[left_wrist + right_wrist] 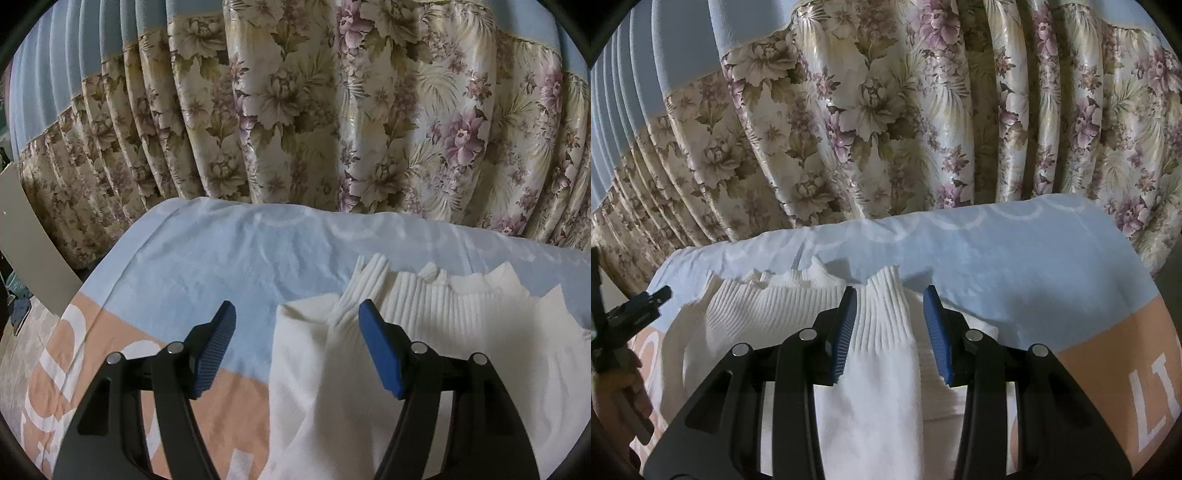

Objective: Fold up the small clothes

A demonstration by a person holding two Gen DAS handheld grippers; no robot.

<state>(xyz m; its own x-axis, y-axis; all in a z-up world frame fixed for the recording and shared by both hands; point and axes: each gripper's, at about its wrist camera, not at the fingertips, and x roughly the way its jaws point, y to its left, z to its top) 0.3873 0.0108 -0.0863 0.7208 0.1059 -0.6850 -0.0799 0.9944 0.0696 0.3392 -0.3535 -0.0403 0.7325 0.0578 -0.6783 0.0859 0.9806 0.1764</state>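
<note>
In the left wrist view, the left gripper point(297, 314) fills the lower part of the frame, its two blue pads point(216, 349) spread wide with nothing pressed between them. A white garment point(461, 332) lies on the bed sheet point(221, 266) in the lower right of the frame. Its ribbed, scalloped edge runs along the upper side, and one bunched ribbed piece sticks up between the pads, nearer the right pad; whether it touches that pad I cannot tell. The sheet is pale blue in the middle of the frame and turns peach with white lettering at the lower left. A pleated floral curtain point(332, 110) with a blue band at its top covers the whole upper half. A pale flat panel point(33, 251) stands at the left edge.

In the right wrist view, the right gripper point(890, 325) sits low in the centre, its jaws parted at a narrower gap. A ribbed fold of the one white garment point(879, 332) lies between the two blue pads point(846, 328). It sits against the left pad, while the right pad stands clear of it, so nothing is clamped. The left gripper point(646, 299) shows small at the left edge, with a hand point(624, 391) below it. The same sheet point(1034, 258) and curtain point(886, 110) lie behind.

No container shows in either view.
</note>
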